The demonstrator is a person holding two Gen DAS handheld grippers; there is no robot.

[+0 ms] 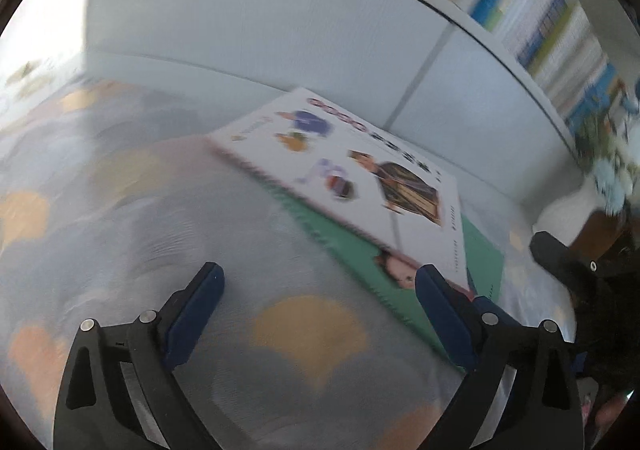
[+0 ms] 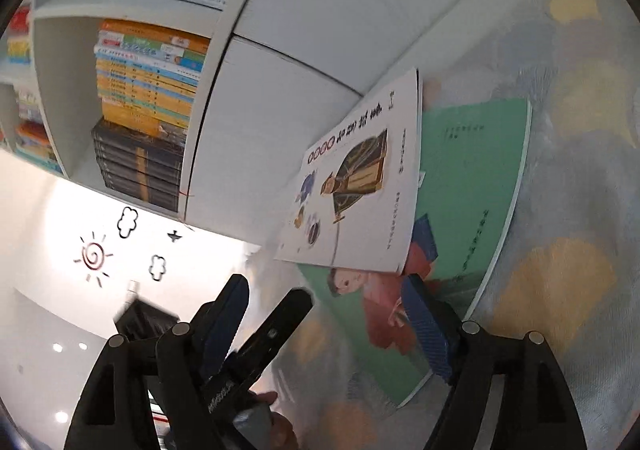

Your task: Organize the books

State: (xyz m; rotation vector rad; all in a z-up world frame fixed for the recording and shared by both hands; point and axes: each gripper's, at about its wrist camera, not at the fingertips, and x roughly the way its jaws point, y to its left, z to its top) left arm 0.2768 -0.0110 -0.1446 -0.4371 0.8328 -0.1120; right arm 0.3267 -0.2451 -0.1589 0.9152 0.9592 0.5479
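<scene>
Take the green book [image 1: 482, 254] as your landmark: it lies flat on the patterned cloth [image 1: 308, 334] (pale grey with orange fan shapes), with its far end near the white cabinet front [image 1: 248, 17]. The white book [image 1: 356, 173] with cartoon figures lies on top of it, skewed, so that a strip of green cover shows along the near side and at one end. From your right wrist camera the same pair shows again, the white book [image 2: 360, 189] overlapping the left part of the green book [image 2: 476, 177], whose right edge is bare.

Your left gripper [image 1: 320, 290] stands wide open just in front of the green book, with nothing between its blue pads [image 1: 192, 322]. Its right finger appears in front of the near corner of both books; whether it touches them you cannot tell.

Your right gripper [image 2: 324, 314] is open too, at the near end of the green book, and holds nothing. Its right pad [image 2: 424, 330] overlaps the cover illustration in view, contact unclear. A black finger of the left gripper [image 2: 276, 334] crosses between its fingers.

Left of the green book, beyond the cabinet front, shelves [image 2: 140, 109] hold stacked books with orange, blue and dark spines.
</scene>
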